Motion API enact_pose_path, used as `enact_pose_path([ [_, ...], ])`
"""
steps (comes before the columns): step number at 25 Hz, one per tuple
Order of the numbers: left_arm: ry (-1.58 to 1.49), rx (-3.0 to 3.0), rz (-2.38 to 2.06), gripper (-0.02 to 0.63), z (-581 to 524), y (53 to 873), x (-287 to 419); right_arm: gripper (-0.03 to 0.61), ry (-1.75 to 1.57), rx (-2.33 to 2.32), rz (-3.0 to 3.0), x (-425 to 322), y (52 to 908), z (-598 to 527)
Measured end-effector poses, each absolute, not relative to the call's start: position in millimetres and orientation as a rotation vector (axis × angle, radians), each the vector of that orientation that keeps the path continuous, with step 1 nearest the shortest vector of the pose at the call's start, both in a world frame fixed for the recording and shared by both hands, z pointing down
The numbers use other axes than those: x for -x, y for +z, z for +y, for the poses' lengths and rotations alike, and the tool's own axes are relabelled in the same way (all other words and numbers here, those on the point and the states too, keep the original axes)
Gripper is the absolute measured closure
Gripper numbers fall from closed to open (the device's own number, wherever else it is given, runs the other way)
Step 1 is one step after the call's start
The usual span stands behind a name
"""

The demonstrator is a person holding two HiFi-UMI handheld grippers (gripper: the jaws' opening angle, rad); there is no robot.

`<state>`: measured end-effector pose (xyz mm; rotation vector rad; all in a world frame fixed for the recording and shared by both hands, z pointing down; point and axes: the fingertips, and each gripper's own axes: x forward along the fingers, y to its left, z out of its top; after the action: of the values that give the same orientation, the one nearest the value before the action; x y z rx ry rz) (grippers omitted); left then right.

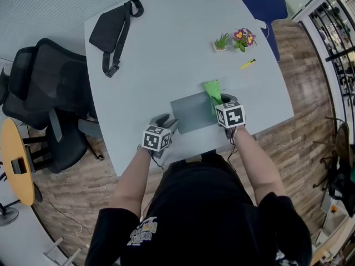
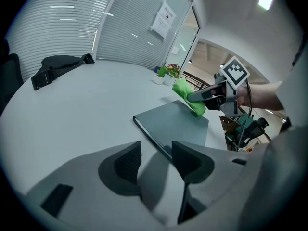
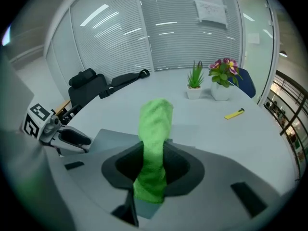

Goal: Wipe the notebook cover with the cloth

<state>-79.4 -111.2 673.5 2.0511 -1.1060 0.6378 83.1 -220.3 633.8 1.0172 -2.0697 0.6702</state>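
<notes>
Here's the grey notebook [image 1: 194,111], closed and flat on the white tabletop [image 1: 166,60], close to the near edge and a little right of its middle. The right gripper [image 1: 224,100] is at the notebook's right edge, and its own view leaves no doubt: the jaws are clamped tight on the green cloth [image 3: 154,148]. The cloth bunches up between them and pokes out well past the tips. From the head view, that cloth [image 1: 213,90] lies over the notebook's far right corner and juts onto the tabletop beyond it.

Over to the left gripper [image 2: 156,160], down at the notebook's near left corner. Its jaws stand apart with only bare tabletop between them, gripping nothing. The notebook [image 2: 175,124] runs its spine edge right up to the right-hand jaw, though whether they actually touch can't be told. Across the cover in that same view, the right gripper [image 2: 204,95] holds the cloth [image 2: 185,91] at the far side.

Elsewhere, a black bag [image 1: 113,26] lies by the far left corner. A green potted plant [image 1: 221,42] and a flowering potted plant [image 1: 243,39] stand side by side toward the far right edge, with a small yellow object [image 1: 248,64] just nearer than them. A black office chair [image 1: 44,87] stands off the left edge and a blue chair [image 1: 266,1] at the far right corner
</notes>
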Motion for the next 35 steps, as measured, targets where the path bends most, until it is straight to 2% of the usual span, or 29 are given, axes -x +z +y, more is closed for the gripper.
enact_pose_path([
  [20, 0.640, -2.052, -1.108, 0.413, -111.3, 671.8, 75.6, 0.466, 0.568, -0.585, -2.182, 76.5, 643.7, -176.1],
  [35, 0.635, -2.049, -1.102, 0.414, -110.6, 671.9, 78.3, 0.466, 0.582, -0.595, -2.124, 74.4, 661.5, -181.1],
])
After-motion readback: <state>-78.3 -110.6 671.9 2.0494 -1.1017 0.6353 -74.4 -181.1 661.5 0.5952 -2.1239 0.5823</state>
